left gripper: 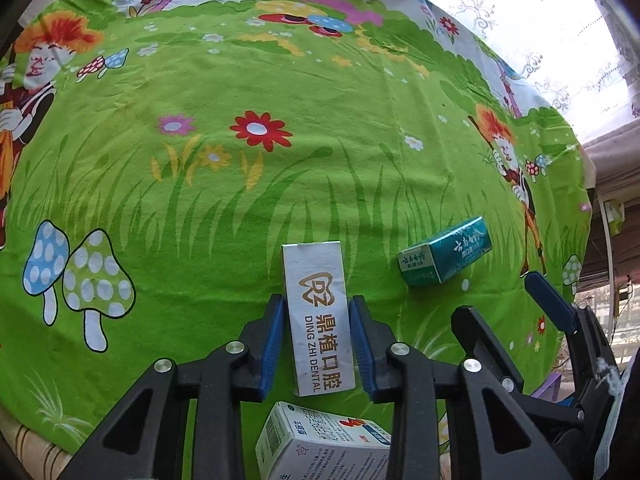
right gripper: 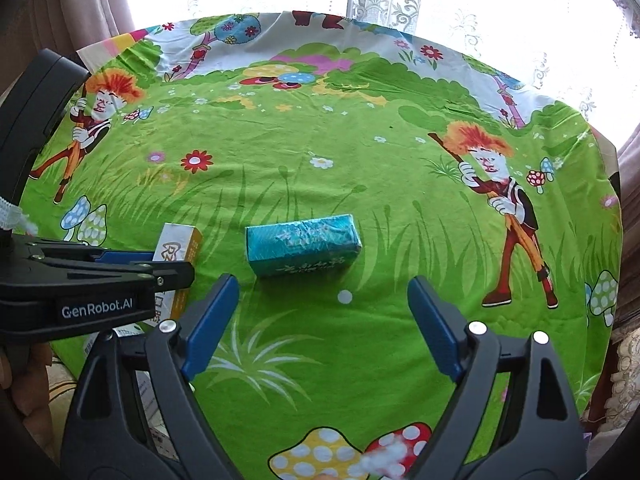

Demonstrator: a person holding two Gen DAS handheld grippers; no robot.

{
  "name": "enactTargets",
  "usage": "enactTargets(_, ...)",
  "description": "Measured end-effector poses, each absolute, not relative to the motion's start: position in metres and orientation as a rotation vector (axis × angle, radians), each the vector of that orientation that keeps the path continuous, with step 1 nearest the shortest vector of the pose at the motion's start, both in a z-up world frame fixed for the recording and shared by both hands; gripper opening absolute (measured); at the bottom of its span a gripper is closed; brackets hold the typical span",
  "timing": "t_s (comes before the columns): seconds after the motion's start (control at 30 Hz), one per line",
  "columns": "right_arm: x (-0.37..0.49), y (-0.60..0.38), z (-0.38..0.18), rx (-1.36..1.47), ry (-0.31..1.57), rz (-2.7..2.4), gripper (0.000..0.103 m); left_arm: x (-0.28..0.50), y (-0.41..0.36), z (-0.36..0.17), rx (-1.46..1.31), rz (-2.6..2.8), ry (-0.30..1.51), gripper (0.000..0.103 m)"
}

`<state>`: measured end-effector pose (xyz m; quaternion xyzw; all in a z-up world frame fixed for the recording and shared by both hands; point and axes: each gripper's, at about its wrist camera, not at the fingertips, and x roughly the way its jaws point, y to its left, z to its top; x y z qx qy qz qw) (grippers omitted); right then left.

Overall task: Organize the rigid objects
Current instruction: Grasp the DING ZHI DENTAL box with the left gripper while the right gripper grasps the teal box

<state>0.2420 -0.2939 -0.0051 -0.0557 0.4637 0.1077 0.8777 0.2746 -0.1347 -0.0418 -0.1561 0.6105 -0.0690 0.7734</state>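
A: How many boxes do you count?
B: Three. Nearest, a white printed box (left gripper: 320, 440) under the left gripper (left gripper: 318, 344), shown only in its own view. This gripper is clamped on the white dental box (left gripper: 318, 316).
A: And the teal box (right gripper: 303, 249)?
B: It lies on the green cloth (right gripper: 320, 140), just beyond the right gripper (right gripper: 322, 320), whose jaws stand wide with nothing between.
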Motion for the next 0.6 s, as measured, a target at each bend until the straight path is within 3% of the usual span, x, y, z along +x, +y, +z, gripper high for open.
enactTargets(0.17,0.256,-0.285,-0.013,-0.159,0.968,0.24,0.091,0.271,-0.11,-0.03,-0.481,-0.187,1.243,0.034)
enactTargets(0.5,0.279,-0.281,-0.034,-0.149,1.012,0.252,0.09,0.245,-0.094,-0.007,-0.503,-0.214,1.128,0.034)
enactTargets(0.53,0.28,-0.282,-0.036,-0.136,1.018,0.244,0.089,0.242,-0.096,-0.008,-0.5,-0.215,1.125,0.034)
enactTargets(0.6,0.28,-0.283,-0.039,-0.118,1.03,0.233,0.077,0.234,-0.097,-0.007,-0.494,-0.222,1.118,0.034)
